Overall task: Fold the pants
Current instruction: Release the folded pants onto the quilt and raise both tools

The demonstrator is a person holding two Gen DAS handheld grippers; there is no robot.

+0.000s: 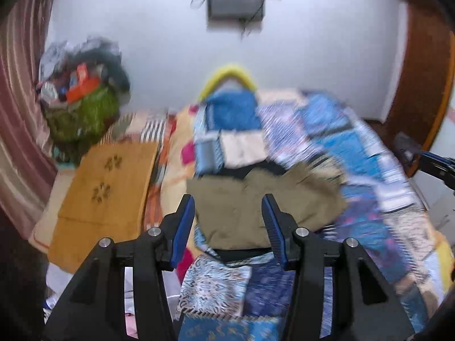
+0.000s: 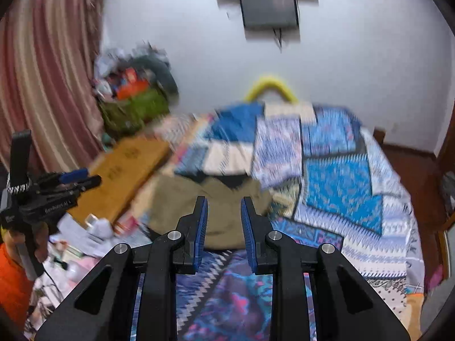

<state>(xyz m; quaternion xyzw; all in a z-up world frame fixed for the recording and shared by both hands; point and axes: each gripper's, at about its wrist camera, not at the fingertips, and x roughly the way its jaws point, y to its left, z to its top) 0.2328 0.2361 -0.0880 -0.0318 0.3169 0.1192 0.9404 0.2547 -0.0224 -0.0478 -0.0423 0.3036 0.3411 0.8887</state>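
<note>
Both views were smeared by motion blur, so fine detail on the bedding was hard to read. Nearest the left wrist camera, the left gripper (image 1: 229, 201) hung above the bed with its jaws spread wide and nothing between them. The right gripper (image 2: 224, 204) hovered likewise, its jaws parted more narrowly and empty. Just beyond both sets of blue pads (image 1: 184, 227) lay the olive pants (image 1: 256, 204), bunched in a compact heap on the patchwork quilt (image 1: 355, 147); their legs and waistband could not be told apart. An orange mat (image 1: 105, 187) lay to the left. Further back, a cluttered pile (image 1: 82, 85) sat against the white wall (image 1: 312, 42), its contents indistinct.
</note>
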